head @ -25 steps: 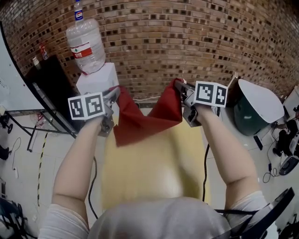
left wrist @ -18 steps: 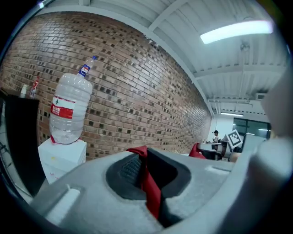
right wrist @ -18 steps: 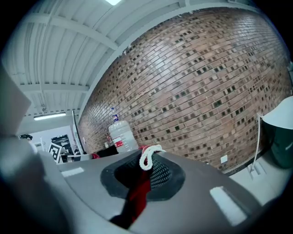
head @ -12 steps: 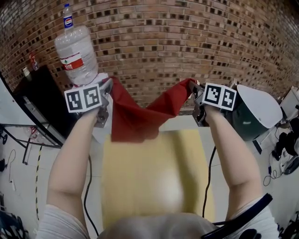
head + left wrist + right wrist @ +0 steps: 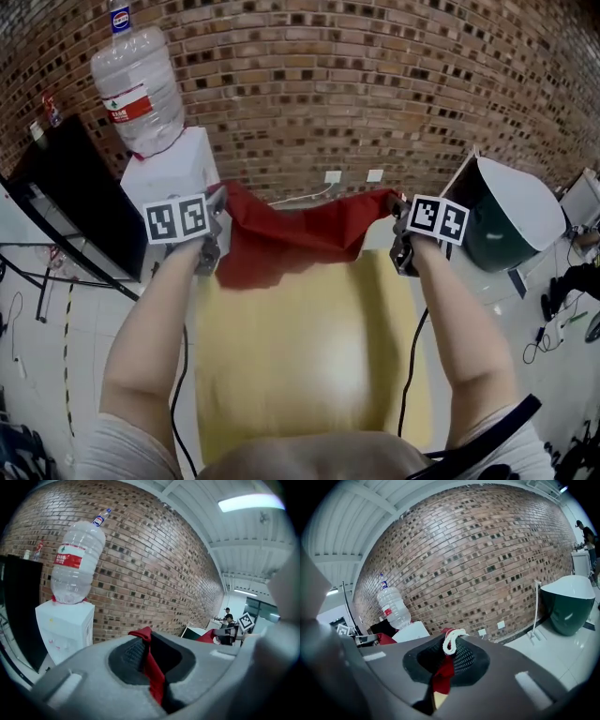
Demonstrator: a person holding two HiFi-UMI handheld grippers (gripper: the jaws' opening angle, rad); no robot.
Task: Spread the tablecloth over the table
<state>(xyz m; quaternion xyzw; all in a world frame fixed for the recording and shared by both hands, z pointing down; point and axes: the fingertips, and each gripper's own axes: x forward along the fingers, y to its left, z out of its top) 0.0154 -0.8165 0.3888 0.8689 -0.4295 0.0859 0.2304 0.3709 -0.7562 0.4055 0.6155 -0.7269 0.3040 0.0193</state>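
A red tablecloth [image 5: 291, 234] hangs stretched between my two grippers over the far end of a yellow table [image 5: 300, 356]. My left gripper [image 5: 217, 202] is shut on the cloth's left corner; that corner shows as a red strip pinched between the jaws of the left gripper [image 5: 149, 656]. My right gripper [image 5: 397, 208] is shut on the right corner, where red cloth with a white hem loop sits between the jaws of the right gripper [image 5: 449, 649]. The cloth sags in the middle, its lower fold lying over the table's far left part.
A white water dispenser [image 5: 178, 164] with a large bottle [image 5: 136, 89] stands left of the table against the brick wall [image 5: 356, 84]. A black panel [image 5: 66, 202] is at far left. A dark green tub [image 5: 502, 220] stands at the right. Cables hang beside the table.
Both grippers have moved apart and come down toward the table's far end. The cloth between them has been drawn out wider and flatter.
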